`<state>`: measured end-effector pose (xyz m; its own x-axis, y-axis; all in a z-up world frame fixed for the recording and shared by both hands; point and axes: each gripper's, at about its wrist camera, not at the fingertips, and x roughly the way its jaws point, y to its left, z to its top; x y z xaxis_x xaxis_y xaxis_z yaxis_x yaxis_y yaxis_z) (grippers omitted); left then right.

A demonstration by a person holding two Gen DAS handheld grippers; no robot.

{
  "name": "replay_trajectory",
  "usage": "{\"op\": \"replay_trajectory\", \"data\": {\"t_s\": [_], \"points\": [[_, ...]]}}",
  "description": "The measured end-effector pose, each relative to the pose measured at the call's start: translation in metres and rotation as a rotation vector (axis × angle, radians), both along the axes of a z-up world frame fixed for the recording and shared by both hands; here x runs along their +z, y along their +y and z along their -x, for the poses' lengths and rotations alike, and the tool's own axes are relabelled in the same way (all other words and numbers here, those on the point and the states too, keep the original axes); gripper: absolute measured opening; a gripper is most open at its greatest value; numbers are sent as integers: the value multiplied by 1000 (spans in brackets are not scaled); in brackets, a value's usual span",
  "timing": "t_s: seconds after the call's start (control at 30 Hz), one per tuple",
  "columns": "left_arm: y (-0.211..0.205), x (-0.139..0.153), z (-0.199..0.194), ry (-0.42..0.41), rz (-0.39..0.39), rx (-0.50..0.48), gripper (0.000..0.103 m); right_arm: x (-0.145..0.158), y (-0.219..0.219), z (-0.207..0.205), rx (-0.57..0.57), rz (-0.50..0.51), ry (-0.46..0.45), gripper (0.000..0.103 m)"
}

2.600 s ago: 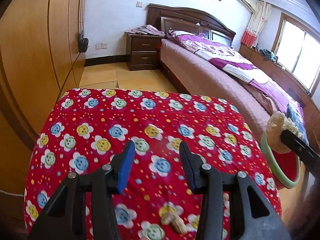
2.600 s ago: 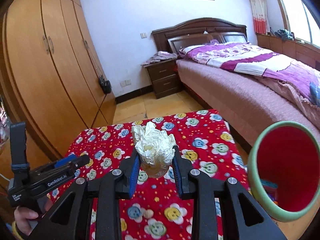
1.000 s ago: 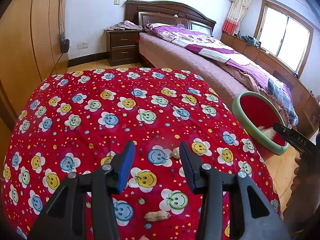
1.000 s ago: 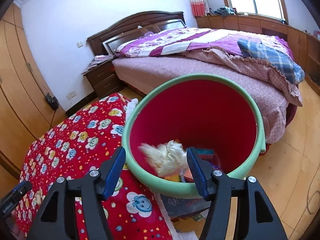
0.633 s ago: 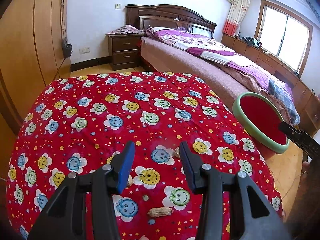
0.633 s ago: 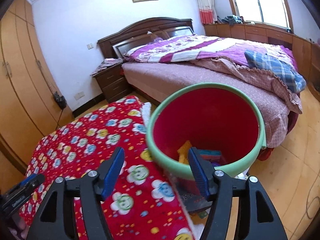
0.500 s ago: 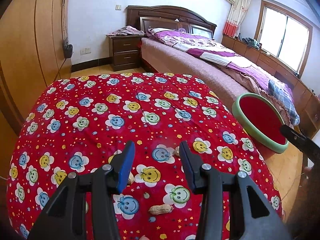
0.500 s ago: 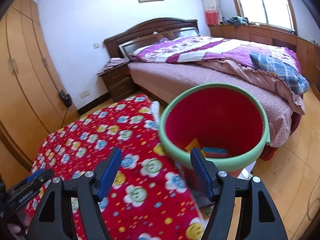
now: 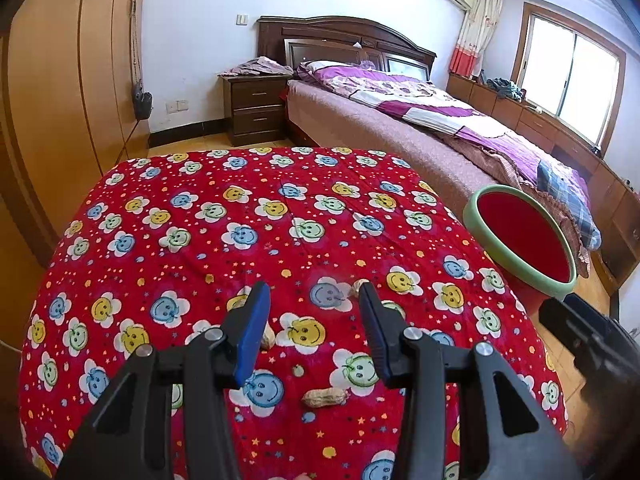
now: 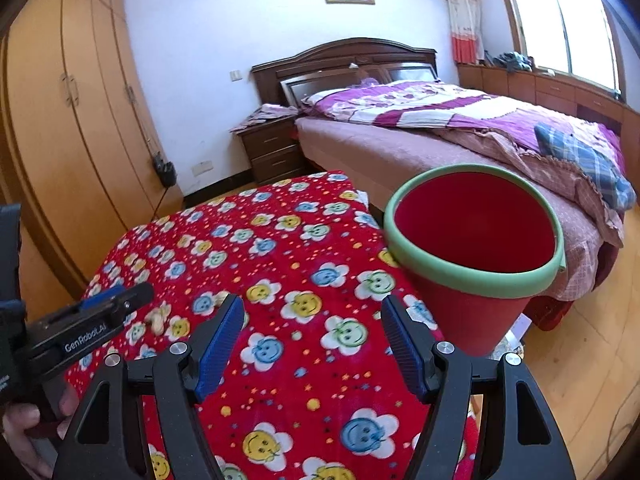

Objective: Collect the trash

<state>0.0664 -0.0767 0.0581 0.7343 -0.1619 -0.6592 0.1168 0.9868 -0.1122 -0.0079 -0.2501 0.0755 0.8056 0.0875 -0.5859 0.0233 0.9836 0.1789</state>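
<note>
My left hand-held gripper (image 10: 116, 300) reads "GenRobot.AI"; both it and my right hand-held gripper (image 10: 312, 336) are spread, empty. Peanuts (image 9: 325, 397) lie on the worktop (image 9: 180, 208); the bin's (image 10: 472, 276) bottom is hidden.

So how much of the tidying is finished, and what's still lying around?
Partly done, it seems. The right gripper is open and empty beside the red bin, whose contents are hidden from here. The left gripper is open over the flowered cloth, holding nothing. Still left: peanut shells on the cloth, one just below the left gripper and others near its fingers.
</note>
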Motion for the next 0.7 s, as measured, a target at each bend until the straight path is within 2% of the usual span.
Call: {"op": "replay_trajectory", "data": {"t_s": [0.7], "points": [[3,-2,10,-9,-17,27,46,-8,5,3,15,-2,18,72]]}}
